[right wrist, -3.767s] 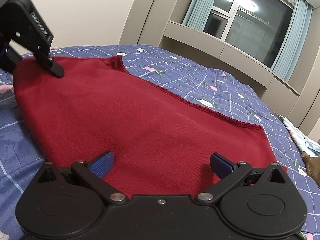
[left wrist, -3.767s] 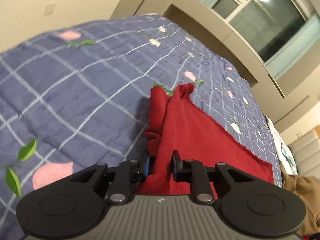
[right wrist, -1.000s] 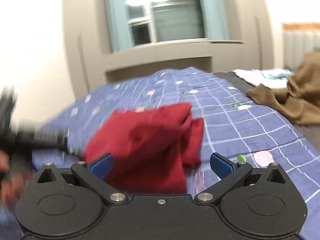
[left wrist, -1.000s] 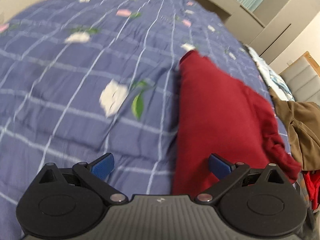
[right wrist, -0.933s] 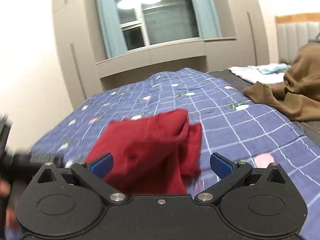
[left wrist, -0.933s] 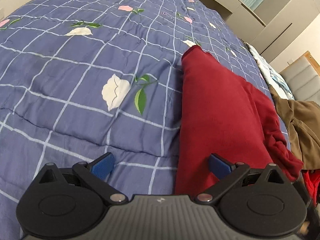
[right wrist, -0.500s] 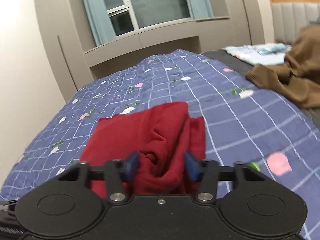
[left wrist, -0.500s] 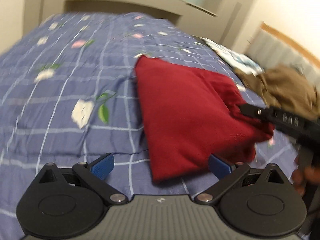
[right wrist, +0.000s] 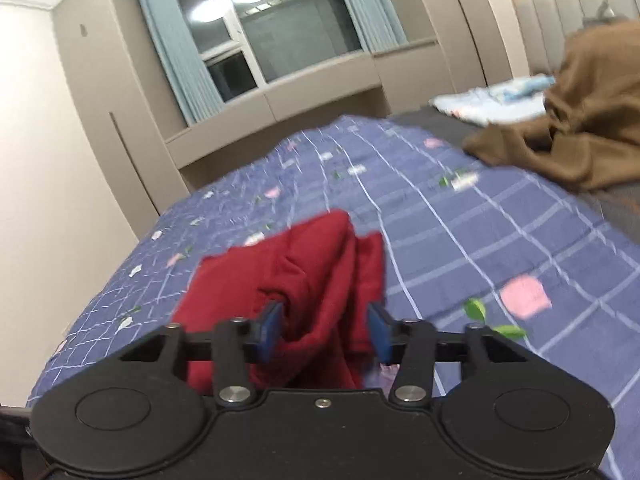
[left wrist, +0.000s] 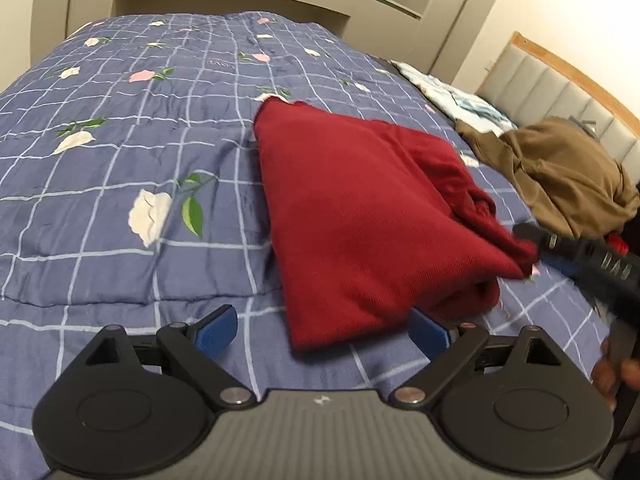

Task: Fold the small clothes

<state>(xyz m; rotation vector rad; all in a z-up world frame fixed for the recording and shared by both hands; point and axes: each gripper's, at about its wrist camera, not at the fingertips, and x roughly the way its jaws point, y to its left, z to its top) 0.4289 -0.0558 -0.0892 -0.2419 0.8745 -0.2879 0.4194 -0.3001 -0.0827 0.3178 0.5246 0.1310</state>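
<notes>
Resting red garment (left wrist: 360,216) (folded) on bedspread (left wrist: 120,152)

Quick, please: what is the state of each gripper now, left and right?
Left gripper: open, jaws closing, holding nothing; red garment edge lies between them.
Right gripper: jaws opening, bunched garment between them, no pad pressing it.

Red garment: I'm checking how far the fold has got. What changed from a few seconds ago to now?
The red garment, earlier spread flat with the left gripper clamped on an edge, is now a folded bundle. The left gripper has let go; its jaws are closing slightly on nothing. The right gripper moved to the bunched end, jaws now opening with cloth between them. The blue quilt and brown garment stayed put.
</notes>
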